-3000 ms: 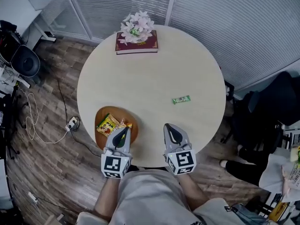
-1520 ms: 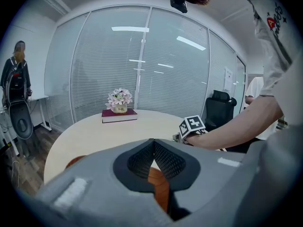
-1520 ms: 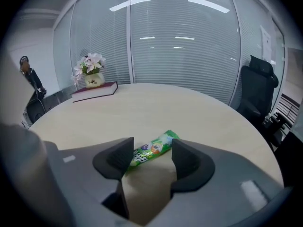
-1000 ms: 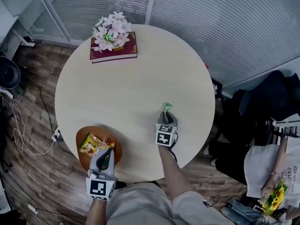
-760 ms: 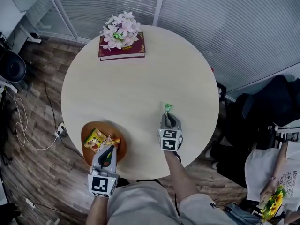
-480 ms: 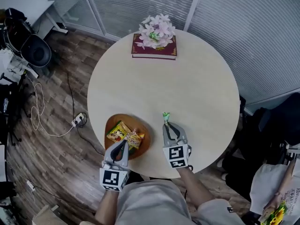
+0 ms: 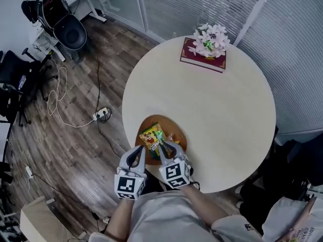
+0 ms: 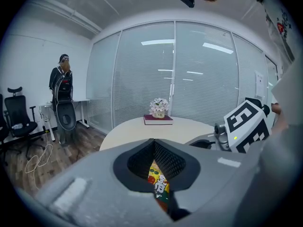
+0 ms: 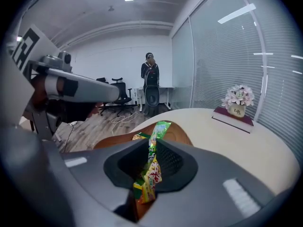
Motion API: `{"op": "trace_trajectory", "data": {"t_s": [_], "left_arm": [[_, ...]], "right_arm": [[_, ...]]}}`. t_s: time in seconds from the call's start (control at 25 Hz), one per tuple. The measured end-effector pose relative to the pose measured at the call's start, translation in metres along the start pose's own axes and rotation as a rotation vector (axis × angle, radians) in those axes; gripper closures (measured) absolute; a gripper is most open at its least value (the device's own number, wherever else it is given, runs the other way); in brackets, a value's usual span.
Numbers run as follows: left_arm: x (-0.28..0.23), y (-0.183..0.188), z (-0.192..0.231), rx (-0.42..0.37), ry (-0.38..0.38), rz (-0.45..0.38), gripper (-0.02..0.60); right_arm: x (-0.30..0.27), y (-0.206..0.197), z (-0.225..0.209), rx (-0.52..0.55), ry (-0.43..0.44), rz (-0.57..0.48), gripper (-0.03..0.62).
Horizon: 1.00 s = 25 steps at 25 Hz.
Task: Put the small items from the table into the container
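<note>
A brown wooden bowl sits at the near edge of the round table, with a yellow snack packet lying in it. My right gripper is shut on a small green packet and holds it upright over the bowl, its top sticking out past the jaws. My left gripper hovers just left of the bowl, jaws together with nothing between them. In the left gripper view the yellow packet shows below the left gripper. The right gripper's marker cube is close on its right.
A dark red book with a pot of pink flowers on it stands at the table's far side. Wooden floor with loose cables and an office chair lies to the left. A glass wall with blinds runs behind.
My right gripper has carried the green packet from the table's right middle back to above the bowl at the near edge. The left gripper stayed beside the bowl.
</note>
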State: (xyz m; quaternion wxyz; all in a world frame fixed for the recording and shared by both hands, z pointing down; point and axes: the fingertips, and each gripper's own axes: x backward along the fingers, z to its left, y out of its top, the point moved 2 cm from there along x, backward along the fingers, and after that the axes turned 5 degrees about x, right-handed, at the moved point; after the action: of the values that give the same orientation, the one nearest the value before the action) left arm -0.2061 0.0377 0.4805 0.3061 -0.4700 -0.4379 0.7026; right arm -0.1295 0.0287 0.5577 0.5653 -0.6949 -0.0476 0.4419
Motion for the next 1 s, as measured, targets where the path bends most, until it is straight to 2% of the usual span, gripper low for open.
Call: {"op": "trace_trajectory", "data": {"t_s": [0.28, 0.36, 0.52, 0.56, 0.68, 0.8, 1.0], "left_arm": [[0.011, -0.007, 0.016, 0.027, 0.039, 0.001, 0.584], [0.011, -0.008, 0.018, 0.03, 0.041, 0.004, 0.584], [0.005, -0.006, 0.014, 0.028, 0.031, 0.003, 0.584], [0.003, -0.005, 0.012, 0.027, 0.026, 0.001, 0.584], [-0.004, -0.001, 0.004, 0.02, 0.004, -0.005, 0.584], [-0.012, 0.003, -0.007, 0.009, -0.027, -0.013, 0.584], [-0.021, 0.007, -0.028, -0.008, -0.086, -0.011, 0.584]], "right_arm": [[-0.019, -0.007, 0.018, 0.022, 0.045, 0.052, 0.535], [-0.019, -0.006, 0.019, 0.014, 0.047, 0.049, 0.489], [-0.009, 0.0, 0.011, -0.011, 0.034, 0.013, 0.461], [-0.003, 0.004, 0.008, -0.02, 0.026, -0.003, 0.466], [0.025, 0.024, -0.007, -0.034, -0.009, -0.106, 0.58], [0.057, 0.039, -0.025, -0.044, -0.064, -0.22, 0.591], [0.096, 0.045, -0.046, -0.096, -0.146, -0.259, 0.592]]}}
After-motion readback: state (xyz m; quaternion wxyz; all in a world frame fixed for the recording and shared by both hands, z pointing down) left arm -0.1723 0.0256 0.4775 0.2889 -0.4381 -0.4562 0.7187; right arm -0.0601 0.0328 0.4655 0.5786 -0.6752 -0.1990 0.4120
